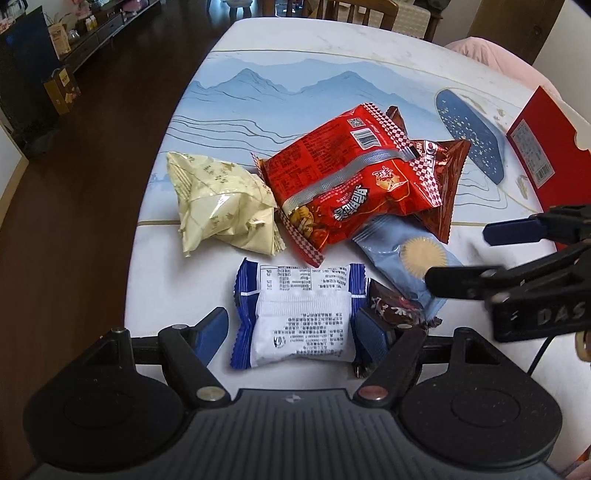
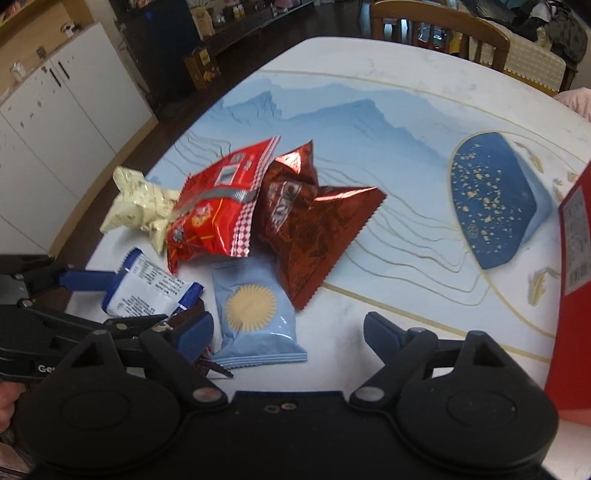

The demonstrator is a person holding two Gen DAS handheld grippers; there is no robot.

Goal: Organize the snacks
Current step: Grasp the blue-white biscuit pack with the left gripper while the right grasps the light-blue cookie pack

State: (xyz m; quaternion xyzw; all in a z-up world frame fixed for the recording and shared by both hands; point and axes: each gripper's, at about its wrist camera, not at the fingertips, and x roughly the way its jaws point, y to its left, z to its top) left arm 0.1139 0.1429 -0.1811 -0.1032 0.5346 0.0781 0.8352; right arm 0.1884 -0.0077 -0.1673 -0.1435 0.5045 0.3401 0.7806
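A white-and-blue packet (image 1: 295, 317) lies on the table between the fingers of my left gripper (image 1: 291, 332), which straddles it with a gap on the left side and stands open. My right gripper (image 2: 291, 332) is open over a light-blue packet with a sun disc (image 2: 255, 310), which sits nearer its left finger. The left wrist view shows the right gripper (image 1: 458, 254) coming in from the right. Behind lie a red bag (image 1: 351, 184), a brown foil bag (image 2: 314, 229), a cream packet (image 1: 221, 206) and a small dark packet (image 1: 395, 310).
A red box (image 2: 576, 295) stands at the table's right edge. The table (image 1: 332, 74) carries a blue mountain print. Its left edge drops to a dark floor. A wooden chair (image 2: 443, 29) stands at the far side, and pink fabric (image 1: 491, 55) lies at the far right.
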